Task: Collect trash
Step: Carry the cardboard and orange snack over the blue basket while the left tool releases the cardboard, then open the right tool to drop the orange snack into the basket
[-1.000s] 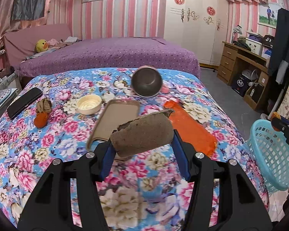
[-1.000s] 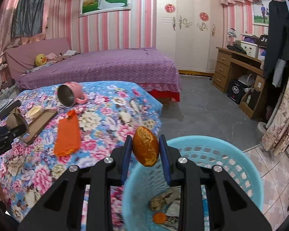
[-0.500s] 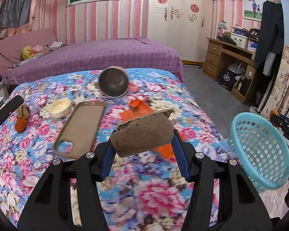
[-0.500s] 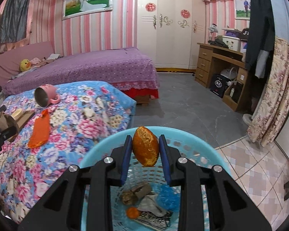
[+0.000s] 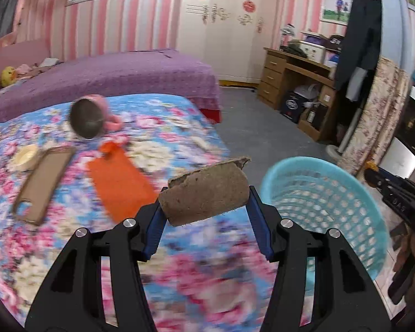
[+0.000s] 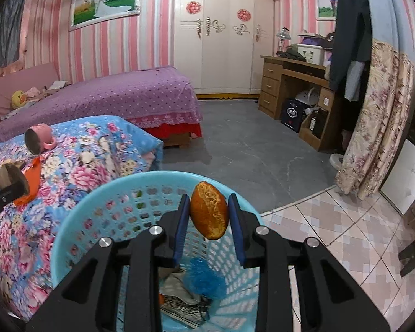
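Observation:
My left gripper is shut on a brown cardboard tube, held above the flowered bedspread just left of the light blue basket. My right gripper is shut on an orange peel and holds it over the basket, whose bottom holds paper scraps and a blue net. The left gripper with the tube shows at the far left of the right wrist view. The right gripper shows at the right edge of the left wrist view.
On the bedspread lie an orange pouch, a brown phone case, a small cream dish and a tipped pink mug. A purple bed, a wooden desk and a tiled floor surround the basket.
My left gripper has swung right with the tube, from over the bedspread toward the basket. My right gripper has moved with the peel further over the basket.

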Demonstrator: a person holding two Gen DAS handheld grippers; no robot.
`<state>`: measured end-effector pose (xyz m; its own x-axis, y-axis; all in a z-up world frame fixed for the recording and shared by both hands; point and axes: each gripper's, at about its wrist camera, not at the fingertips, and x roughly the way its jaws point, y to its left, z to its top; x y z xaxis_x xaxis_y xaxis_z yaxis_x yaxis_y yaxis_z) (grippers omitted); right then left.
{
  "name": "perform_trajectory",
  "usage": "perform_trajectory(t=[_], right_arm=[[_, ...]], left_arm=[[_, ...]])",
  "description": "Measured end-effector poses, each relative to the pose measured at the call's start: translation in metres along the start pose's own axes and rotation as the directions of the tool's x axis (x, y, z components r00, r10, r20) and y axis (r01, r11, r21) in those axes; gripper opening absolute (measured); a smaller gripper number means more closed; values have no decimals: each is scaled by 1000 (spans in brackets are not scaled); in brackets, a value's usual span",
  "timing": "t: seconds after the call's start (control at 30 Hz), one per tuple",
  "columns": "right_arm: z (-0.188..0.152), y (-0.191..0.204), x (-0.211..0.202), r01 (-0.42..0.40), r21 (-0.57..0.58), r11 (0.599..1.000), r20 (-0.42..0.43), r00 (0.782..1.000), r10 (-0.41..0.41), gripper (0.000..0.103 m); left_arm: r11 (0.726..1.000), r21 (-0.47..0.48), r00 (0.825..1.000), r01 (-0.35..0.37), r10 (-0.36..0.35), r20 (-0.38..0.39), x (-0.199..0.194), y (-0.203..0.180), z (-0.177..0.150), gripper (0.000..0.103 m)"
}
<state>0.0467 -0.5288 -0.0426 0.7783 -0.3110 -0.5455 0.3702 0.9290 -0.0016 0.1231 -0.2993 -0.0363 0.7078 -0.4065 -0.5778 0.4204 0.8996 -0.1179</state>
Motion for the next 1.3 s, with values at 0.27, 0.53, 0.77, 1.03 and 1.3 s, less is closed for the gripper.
perform_trajectory(t=[0.27, 0.53, 0.77, 1.03, 1.3], right_arm=[[-5, -31, -1, 23, 65, 998, 1, 1000, -24, 29], [-6, -34, 1, 21, 72, 997, -2, 1000, -21, 29], [-5, -29, 2, 11, 61, 998, -5, 1000, -11, 29], [-2, -14, 1, -11, 45, 999, 3, 1000, 10, 29], [1, 1, -2, 4, 34, 999, 14, 1000, -5, 59]], left_arm=[[990, 73, 993, 120, -118, -21, 15, -71, -1, 54], [988, 88, 991, 131, -127, -44, 29, -81, 4, 75], [996, 73, 999, 40, -40, -8, 22, -53, 9, 96], [997, 53, 998, -58, 57, 8, 13, -12, 9, 97], [995, 25, 995, -100, 99, 24, -6, 19, 12, 97]])
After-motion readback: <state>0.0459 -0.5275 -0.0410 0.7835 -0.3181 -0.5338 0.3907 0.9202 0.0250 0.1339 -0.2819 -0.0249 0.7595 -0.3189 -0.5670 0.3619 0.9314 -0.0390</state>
